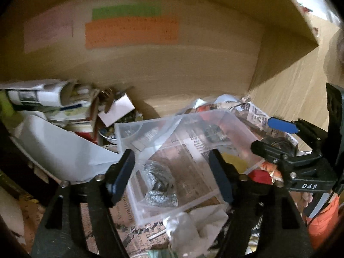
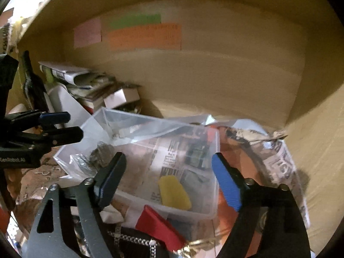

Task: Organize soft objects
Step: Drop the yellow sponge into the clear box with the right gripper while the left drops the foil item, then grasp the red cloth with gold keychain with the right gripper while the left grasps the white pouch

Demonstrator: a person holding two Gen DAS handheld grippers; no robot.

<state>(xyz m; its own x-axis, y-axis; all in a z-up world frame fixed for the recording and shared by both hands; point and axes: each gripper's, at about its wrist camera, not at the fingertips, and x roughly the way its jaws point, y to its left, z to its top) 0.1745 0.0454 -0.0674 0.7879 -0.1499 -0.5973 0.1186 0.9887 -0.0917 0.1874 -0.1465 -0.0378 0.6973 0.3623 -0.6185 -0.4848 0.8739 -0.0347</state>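
A clear plastic bin (image 1: pixel 253 139) (image 2: pixel 210 150) stands on newspaper inside a wooden shelf. It holds a grey steel-wool scrubber (image 1: pixel 160 185) (image 2: pixel 101 152) and a yellow sponge (image 2: pixel 174 192) (image 1: pixel 234 162). A red sponge (image 2: pixel 159 229) (image 1: pixel 260 175) lies just outside the bin's near edge. My left gripper (image 1: pixel 172 176) is open over the bin, its jaws either side of the scrubber. My right gripper (image 2: pixel 167 182) is open over the bin, above the yellow sponge. Each gripper shows at the edge of the other's view.
Rolled papers, small boxes and clutter (image 1: pixel 71 105) (image 2: pixel 90 86) are piled at the left of the shelf. A white curved object (image 1: pixel 58 146) lies left of the bin. Crumpled white cloth and plastic (image 1: pixel 193 225) lie in front. Coloured paper labels (image 1: pixel 131 32) are on the back wall.
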